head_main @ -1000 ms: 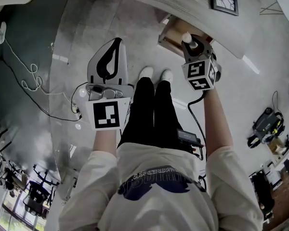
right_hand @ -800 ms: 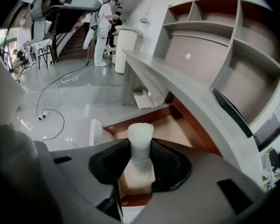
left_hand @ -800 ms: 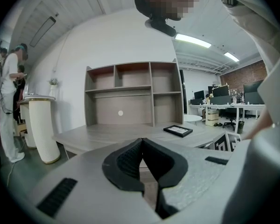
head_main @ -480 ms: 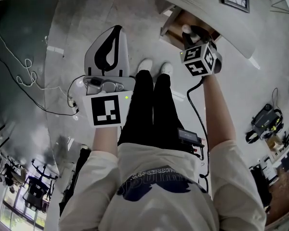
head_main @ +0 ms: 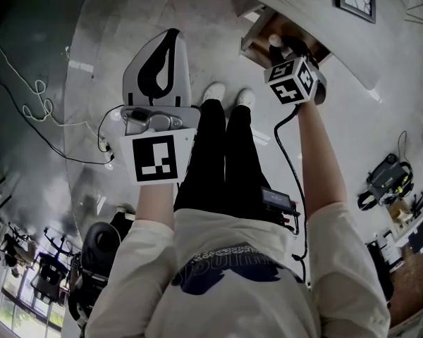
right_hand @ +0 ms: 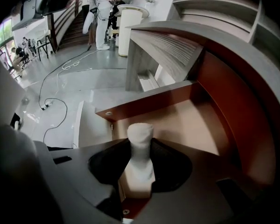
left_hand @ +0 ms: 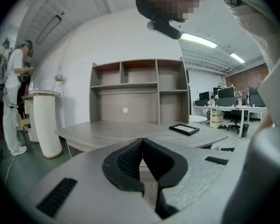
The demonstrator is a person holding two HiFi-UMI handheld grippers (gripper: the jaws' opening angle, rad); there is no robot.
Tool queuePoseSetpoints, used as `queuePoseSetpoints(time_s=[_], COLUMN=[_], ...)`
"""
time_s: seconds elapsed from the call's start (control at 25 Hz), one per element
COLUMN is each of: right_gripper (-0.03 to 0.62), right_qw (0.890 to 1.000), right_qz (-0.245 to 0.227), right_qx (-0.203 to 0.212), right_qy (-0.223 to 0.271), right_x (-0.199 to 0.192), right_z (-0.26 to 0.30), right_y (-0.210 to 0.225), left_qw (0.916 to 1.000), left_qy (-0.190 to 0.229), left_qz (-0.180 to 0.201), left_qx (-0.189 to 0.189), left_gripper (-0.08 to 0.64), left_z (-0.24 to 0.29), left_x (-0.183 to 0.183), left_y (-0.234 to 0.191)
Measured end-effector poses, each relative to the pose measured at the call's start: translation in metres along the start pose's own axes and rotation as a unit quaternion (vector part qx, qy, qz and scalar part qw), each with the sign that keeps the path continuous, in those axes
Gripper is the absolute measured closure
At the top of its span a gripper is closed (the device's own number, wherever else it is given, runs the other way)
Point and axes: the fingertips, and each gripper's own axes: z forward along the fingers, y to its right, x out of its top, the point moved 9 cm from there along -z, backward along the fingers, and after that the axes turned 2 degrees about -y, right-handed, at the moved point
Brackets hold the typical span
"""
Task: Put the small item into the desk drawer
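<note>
The right gripper (right_hand: 141,146) has been lowered and tipped downward over the last second and is now held above the open drawer (right_hand: 196,120). The small white item (right_hand: 140,139) is clamped between its partly spread fingers, not yet released. Release is judged near. The left gripper (left_hand: 142,157) is held aside, its fingers pressed together on nothing.

The person is wearing a pale short-sleeved shirt (head_main: 225,294) with a dark blue print across the chest, black trousers (head_main: 225,160) and white shoes (head_main: 229,94). A small black box (head_main: 276,201) is sitting at the waist, and a black cable (head_main: 278,146) is running from it up to the right gripper (head_main: 280,48). Each gripper is carrying a white cube (head_main: 155,159) with black square markers. The left gripper (head_main: 168,44) is showing a light grey shell and black ribbed fingers (left_hand: 123,162).
</note>
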Motion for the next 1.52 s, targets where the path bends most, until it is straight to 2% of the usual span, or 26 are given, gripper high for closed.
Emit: queuePoseSetpoints(time_s=[0.36,0.64,0.84,1.52], right_gripper=[0.465,0.463,0.463,0.444], right_qw=[0.999,0.998,0.998,0.998], right_qz=[-0.025,-0.020,-0.025,-0.023], right_qx=[0.006,0.008,0.003,0.041], right_qy=[-0.030,-0.064,-0.061,-0.033], right_x=[0.006,0.008,0.007,0.003], right_z=[0.015,0.026,0.026,0.021], right_y=[-0.005,-0.008,-0.008,-0.005], left_qw=[1.0000,0.9999,0.9998,0.9999], left_qy=[-0.004,-0.009,-0.009,-0.011], left_qz=[-0.007,-0.007,-0.011,-0.009], left_qx=[0.005,0.006,0.011,0.007], left_gripper=[0.551,0.551,0.551,0.551], left_z=[0.001,0.002,0.001,0.003], left_x=[-0.007,-0.010,-0.011,-0.009], left_y=[-0.005,-0.010,-0.013,-0.006])
